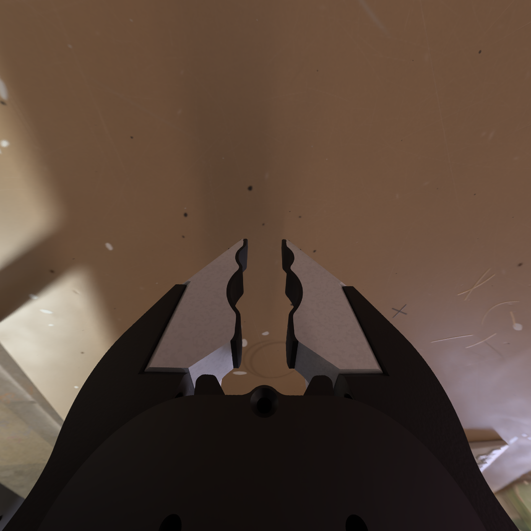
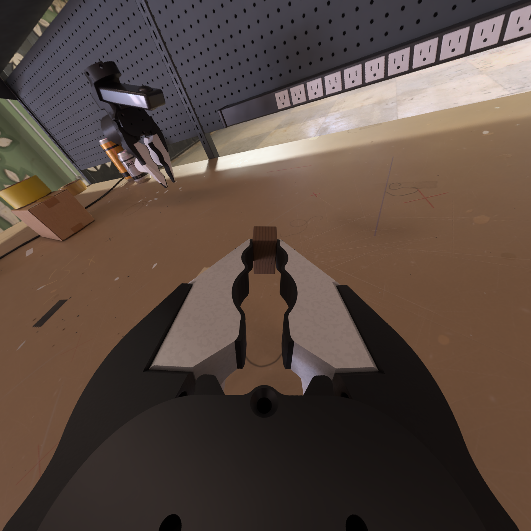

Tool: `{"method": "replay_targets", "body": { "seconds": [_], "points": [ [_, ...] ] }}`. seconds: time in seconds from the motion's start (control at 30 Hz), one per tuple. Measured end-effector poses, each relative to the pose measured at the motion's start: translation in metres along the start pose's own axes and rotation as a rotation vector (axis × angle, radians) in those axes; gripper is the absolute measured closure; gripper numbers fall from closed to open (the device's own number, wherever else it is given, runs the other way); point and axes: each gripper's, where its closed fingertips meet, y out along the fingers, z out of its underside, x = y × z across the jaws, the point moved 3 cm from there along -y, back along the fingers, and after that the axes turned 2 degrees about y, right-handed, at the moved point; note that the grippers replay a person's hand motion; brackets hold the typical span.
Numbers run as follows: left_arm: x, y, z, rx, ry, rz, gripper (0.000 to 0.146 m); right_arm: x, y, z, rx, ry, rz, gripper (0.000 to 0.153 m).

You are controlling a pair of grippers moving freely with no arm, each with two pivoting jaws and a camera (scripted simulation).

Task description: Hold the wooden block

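Note:
The wooden block (image 2: 264,250) is a small brown cube with visible grain. It sits between the fingertips of my right gripper (image 2: 264,244), whose black pads press on its two sides; it is held just above the brown tabletop (image 2: 373,287). My left gripper (image 1: 264,241) points down at the bare tabletop (image 1: 258,115) with its jaws slightly apart and nothing between them. It also shows in the right wrist view (image 2: 168,182), hovering far off at the back left, well away from the block.
A dark pegboard wall (image 2: 230,43) with a strip of white outlets (image 2: 396,61) runs along the back. Two cans (image 2: 123,161) stand under the left gripper's side. A cardboard box (image 2: 54,214) and yellow tape rolls (image 2: 26,189) lie at the left, with a black cable (image 2: 100,195) beside them.

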Motion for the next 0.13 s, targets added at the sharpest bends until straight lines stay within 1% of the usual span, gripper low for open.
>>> {"method": "replay_targets", "body": {
  "seconds": [0.13],
  "points": [
    [-0.0044, 0.0113, 0.0000, 0.055, -0.028, 0.075, 0.123, -0.0002, 0.0015, 0.0006, 0.004, 0.009, -0.008, 0.138]
  ]
}}
